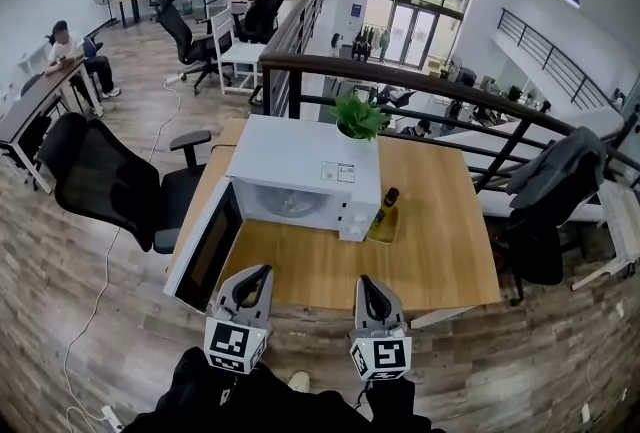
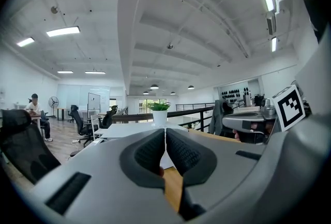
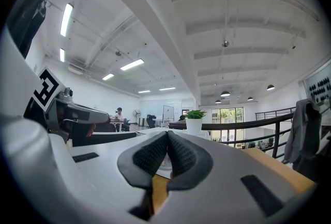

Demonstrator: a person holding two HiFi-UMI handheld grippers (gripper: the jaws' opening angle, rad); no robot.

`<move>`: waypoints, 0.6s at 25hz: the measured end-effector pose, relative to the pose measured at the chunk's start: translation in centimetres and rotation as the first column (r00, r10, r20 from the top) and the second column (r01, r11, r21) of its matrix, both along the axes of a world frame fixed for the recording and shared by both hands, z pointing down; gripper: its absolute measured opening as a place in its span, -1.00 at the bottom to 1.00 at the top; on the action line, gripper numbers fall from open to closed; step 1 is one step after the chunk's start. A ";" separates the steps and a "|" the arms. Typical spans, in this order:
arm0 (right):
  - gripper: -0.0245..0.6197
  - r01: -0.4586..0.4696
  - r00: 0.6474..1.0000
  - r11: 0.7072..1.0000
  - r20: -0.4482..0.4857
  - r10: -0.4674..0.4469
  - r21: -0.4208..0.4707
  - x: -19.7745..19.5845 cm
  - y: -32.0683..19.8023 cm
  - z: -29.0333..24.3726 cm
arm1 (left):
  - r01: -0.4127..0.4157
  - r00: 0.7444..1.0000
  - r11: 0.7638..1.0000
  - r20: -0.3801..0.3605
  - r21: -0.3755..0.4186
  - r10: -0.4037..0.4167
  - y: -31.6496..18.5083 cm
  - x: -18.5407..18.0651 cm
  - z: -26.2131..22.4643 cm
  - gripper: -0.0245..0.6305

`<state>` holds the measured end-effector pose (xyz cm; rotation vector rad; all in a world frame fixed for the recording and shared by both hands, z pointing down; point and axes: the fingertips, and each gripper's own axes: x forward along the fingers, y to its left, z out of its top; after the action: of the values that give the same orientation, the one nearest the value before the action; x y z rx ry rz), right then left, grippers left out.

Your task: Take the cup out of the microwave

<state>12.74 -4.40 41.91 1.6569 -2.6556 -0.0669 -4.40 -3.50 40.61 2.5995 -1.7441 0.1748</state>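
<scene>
Head view looked steeply down on a white microwave (image 1: 300,176) that stood on a wooden table (image 1: 440,251), toward the table's far left part. The microwave's door (image 1: 205,256) hung wide open at its left side, with the dark inner face turned to the camera. Inside the open cavity a pale round shape was visible, but I could not tell if it was the cup or only the turning plate, so the cup itself was not made out clearly. Behind the microwave, touching its back right corner, stood a green plant (image 1: 357,116) in a white pot. Just beside the microwave's right side a dark bottle (image 1: 385,211) stood upright on a small yellowish tray (image 1: 382,233). The left gripper (image 1: 262,273) was in front of the microwave, near the open door, and it did not touch anything. Its jaws were pressed together with nothing between them, as the left gripper view also showed. The right gripper (image 1: 366,283) was in front of the microwave's right corner, apart from it, and its jaws were likewise together and empty in the right gripper view. A black office chair (image 1: 100,176) stood to the left of the microwave, beyond the table edge, and a grey jacket (image 1: 555,176) hung on another chair far to its right.
</scene>
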 end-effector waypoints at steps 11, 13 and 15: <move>-0.88 -0.038 0.999 0.998 -0.001 0.038 -0.040 -2.0 -7.7 1.7 | -0.037 0.999 0.999 -0.007 -0.040 0.036 -8.9 -1.9 2.1 -0.84; -0.88 -0.044 0.999 0.997 -0.008 0.044 -0.060 -2.5 -9.1 2.6 | -0.050 0.999 0.997 -0.009 -0.065 0.050 -10.7 -2.0 3.2 -0.84; -0.88 -0.055 0.998 0.995 -0.001 0.055 -0.085 -2.9 -10.8 3.6 | -0.060 0.998 0.995 -0.014 -0.085 0.059 -12.6 -2.2 4.3 -0.84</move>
<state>9.81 -15.22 45.49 1.7032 -2.5720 0.0472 -6.63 -16.13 44.89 2.5883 -1.6186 0.2289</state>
